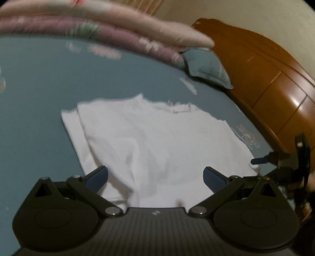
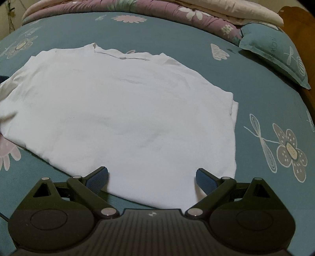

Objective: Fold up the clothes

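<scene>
a white shirt (image 2: 122, 110) lies flat on the teal flowered bedsheet (image 2: 265, 102), sleeves folded in, collar toward the far side. the right gripper (image 2: 152, 178) hangs over its near hem, jaws wide apart, holding nothing. the left gripper (image 1: 155, 177) hangs likewise, jaws apart. a teal pillow (image 2: 275, 53) and folded quilts (image 2: 196, 13) lie beyond, beside a wooden headboard (image 1: 265, 69).

A matt white cloth shirt (image 2: 126, 110) is seen on a printed cotton sheet (image 2: 261, 94); the headboard (image 1: 261, 78) is glossy varnished wood.
</scene>
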Available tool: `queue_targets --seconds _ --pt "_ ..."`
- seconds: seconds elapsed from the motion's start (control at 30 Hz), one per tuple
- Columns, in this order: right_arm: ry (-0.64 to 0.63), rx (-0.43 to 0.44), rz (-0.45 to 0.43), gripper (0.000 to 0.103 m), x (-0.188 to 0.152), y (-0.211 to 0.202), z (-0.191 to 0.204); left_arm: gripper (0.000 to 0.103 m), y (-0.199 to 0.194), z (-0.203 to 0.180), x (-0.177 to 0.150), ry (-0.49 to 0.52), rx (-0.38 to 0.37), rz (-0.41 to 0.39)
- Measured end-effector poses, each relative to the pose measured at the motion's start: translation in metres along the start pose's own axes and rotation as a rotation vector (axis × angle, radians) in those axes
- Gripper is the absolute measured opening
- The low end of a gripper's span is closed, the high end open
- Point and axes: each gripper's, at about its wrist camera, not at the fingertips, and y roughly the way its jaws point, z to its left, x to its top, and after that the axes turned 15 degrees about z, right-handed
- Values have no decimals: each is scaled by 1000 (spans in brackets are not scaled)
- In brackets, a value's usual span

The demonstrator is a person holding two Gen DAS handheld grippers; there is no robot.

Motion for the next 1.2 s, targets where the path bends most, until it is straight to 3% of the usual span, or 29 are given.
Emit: queue_targets --seconds 0.17,0.33,0.47,0.63,0.7,0.77,1.0,1.07,1.17,1.2 --pt "13 10 5 98 1 1 1 102 10 -1 -1 30 -105 58" --pt "29 27 4 98 3 4 -1 102 34 1 20 22 -171 121" --pt "15 5 -5 99 -1 1 0 102 26 8 12 31 -191 169" --pt "59 44 -4 99 -4 6 -10 102 -1 12 -4 -14 -166 203" --pt "53 43 -9 99 -3 7 -9 102 -7 9 -3 -14 -146 176" --pt "38 37 -14 99 -2 7 -7 102 -8 11 3 -37 -176 131" --pt "42 39 -22 99 -7 5 -6 100 11 53 28 -243 -230 31" --pt "54 46 -22 99 -9 5 -8 94 14 65 35 -301 -246 1" --pt "60 50 -24 99 -10 6 -7 60 13 65 38 -290 -156 19" --pt "59 50 -25 99 -11 6 -6 43 12 64 38 -281 -116 25"
